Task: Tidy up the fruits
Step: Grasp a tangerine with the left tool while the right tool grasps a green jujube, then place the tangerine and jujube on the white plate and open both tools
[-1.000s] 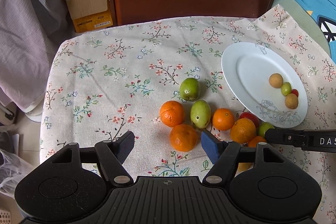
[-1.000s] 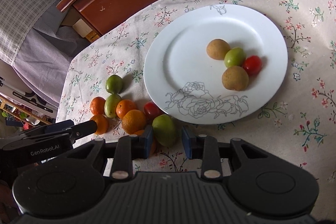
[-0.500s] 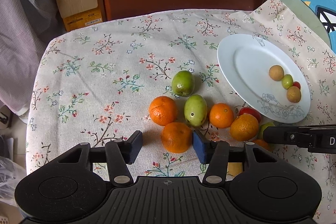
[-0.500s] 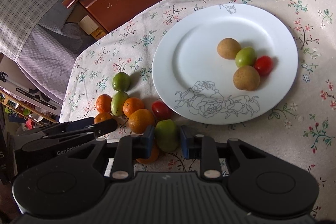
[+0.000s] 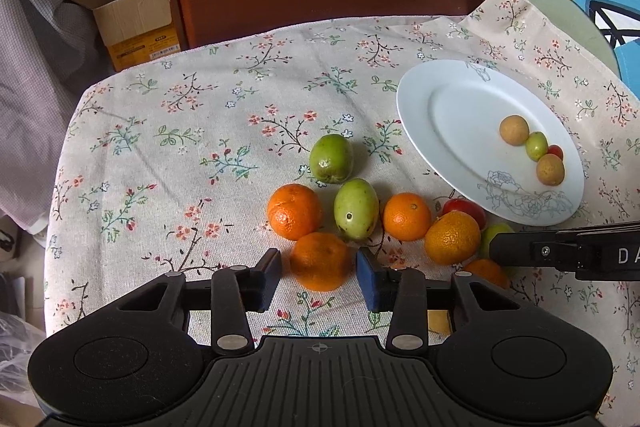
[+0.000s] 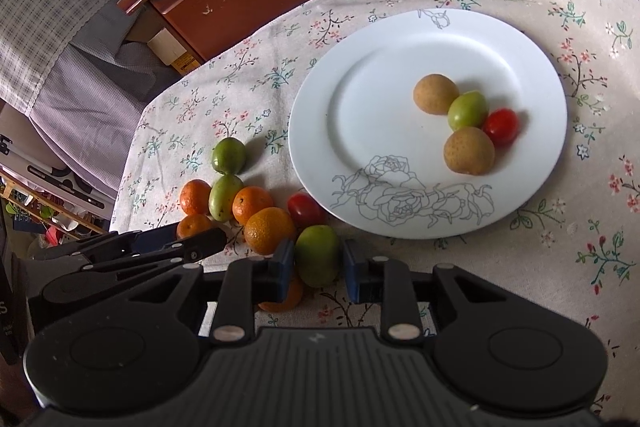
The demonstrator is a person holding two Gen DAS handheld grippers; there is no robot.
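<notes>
Floral tablecloth (image 5: 168,131): tangerines (image 5: 294,211), green fruits (image 5: 331,158) crowd beside plate (image 5: 448,115).

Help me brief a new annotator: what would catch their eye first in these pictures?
The white plate on the floral cloth, holding four small fruits. Beside it lies a cluster of oranges and green fruits. The left gripper is closing its jaws around an orange; the right gripper clasps a green fruit.

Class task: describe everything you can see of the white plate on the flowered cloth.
The white plate is round and glossy, seemingly ceramic, with a grey line drawing of roses on its near rim and a small sprig on the far rim. It lies flat on the flowered tablecloth. Four small fruits cluster on it: two tan, one green, one red. No gripper touches it.
</notes>
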